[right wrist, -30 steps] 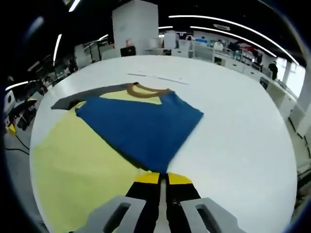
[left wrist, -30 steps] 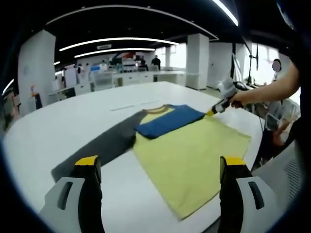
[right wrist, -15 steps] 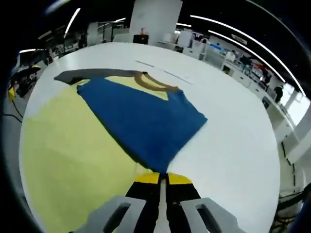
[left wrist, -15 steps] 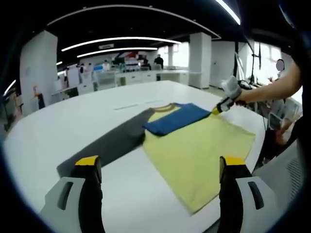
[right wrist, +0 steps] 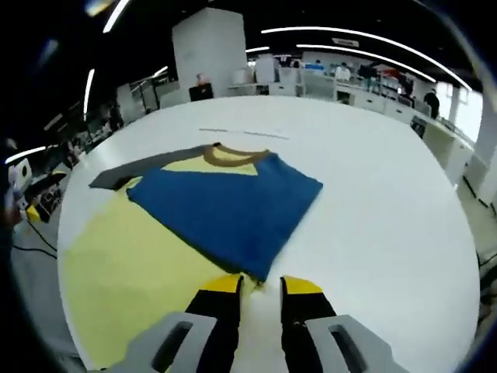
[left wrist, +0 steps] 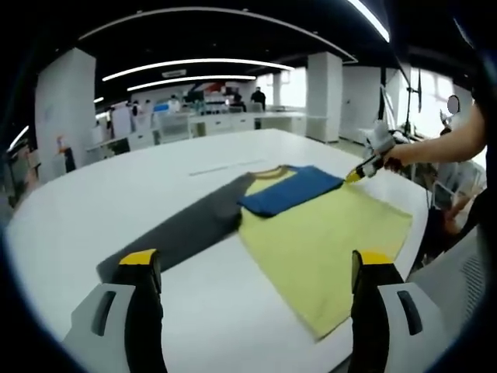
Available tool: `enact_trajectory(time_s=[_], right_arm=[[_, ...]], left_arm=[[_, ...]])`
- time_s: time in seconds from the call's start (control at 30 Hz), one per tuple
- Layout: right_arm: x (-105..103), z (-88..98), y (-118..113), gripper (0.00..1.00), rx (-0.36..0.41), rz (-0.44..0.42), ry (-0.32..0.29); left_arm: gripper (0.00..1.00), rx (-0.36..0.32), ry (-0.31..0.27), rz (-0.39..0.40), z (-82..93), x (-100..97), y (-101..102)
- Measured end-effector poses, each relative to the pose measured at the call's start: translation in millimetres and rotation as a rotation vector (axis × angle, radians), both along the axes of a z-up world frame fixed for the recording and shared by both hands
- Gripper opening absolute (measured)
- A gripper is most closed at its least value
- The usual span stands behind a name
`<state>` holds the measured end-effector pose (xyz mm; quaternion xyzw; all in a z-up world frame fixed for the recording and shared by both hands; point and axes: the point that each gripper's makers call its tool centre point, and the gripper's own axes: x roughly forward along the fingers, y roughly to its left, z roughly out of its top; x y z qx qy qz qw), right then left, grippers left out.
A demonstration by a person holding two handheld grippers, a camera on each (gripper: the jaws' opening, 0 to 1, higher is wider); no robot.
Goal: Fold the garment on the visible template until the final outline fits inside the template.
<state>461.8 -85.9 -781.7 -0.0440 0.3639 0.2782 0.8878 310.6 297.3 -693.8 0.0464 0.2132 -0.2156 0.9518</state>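
Note:
A T-shirt lies flat on the white table [left wrist: 93,202]. It has a yellow body [left wrist: 326,241], a grey sleeve [left wrist: 182,225] spread out to one side, a brown collar [right wrist: 229,156], and a blue sleeve [right wrist: 225,206] folded over the chest. My left gripper [left wrist: 256,264] is open, short of the shirt and above the table, with nothing between its jaws. My right gripper [right wrist: 262,286] is open, and the blue sleeve's corner lies just ahead of its yellow tips. The right gripper [left wrist: 356,176] also appears at the shirt's far right edge, held by a person's hand.
A thin pale line [right wrist: 241,134] runs across the table beyond the collar. The table's rounded edge [left wrist: 423,210] passes close to the yellow hem, with a person's arm [left wrist: 450,140] over it. Desks, pillars and people fill the room behind.
My right gripper's jaws, shut on the blue sleeve's corner before, have parted and let it go. The left view has shifted slightly; the shirt stays in place.

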Motion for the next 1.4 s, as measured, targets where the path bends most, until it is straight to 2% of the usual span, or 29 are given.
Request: enact_trajectory(time_s=[0.23, 0.4, 0.5, 0.63, 1.1, 1.23, 1.3, 1.4], right_arm=[[-13.4, 15.4, 5.8, 0.44, 0.049, 0.030, -0.021], [-24.2, 35.1, 20.8, 0.57, 0.134, 0.052, -0.046], [-32.5, 45.8, 29.6, 0.64, 0.184, 0.064, -0.056], [-42.6, 56.0, 37.0, 0.74, 0.212, 0.086, -0.069], [-76.3, 95.2, 60.1, 0.96, 0.268, 0.163, -0.152], [-80.9, 100.3, 62.1, 0.99, 0.269, 0.178, -0.173], [-75.9, 97.3, 59.6, 0.99, 0.259, 0.187, -0.180], [-80.3, 97.5, 61.0, 0.99, 0.238, 0.199, -0.196]], left_arm=[[0.99, -0.004, -0.003, 0.020, 1.6, 4.8, 7.1], [0.99, -0.011, 0.000, 0.030, 0.5, 8.5, 12.1], [0.99, -0.013, 0.000, 0.046, -0.2, 11.9, 19.2], [0.99, -0.016, -0.002, 0.075, -0.9, 18.0, 33.0], [0.99, -0.032, -0.009, 0.229, -9.3, 47.2, 93.6], [0.99, -0.046, -0.002, 0.278, -14.0, 53.1, 111.1], [0.98, -0.039, 0.000, 0.301, -16.7, 55.9, 119.6], [0.96, -0.029, 0.012, 0.338, -22.3, 59.0, 132.3]])
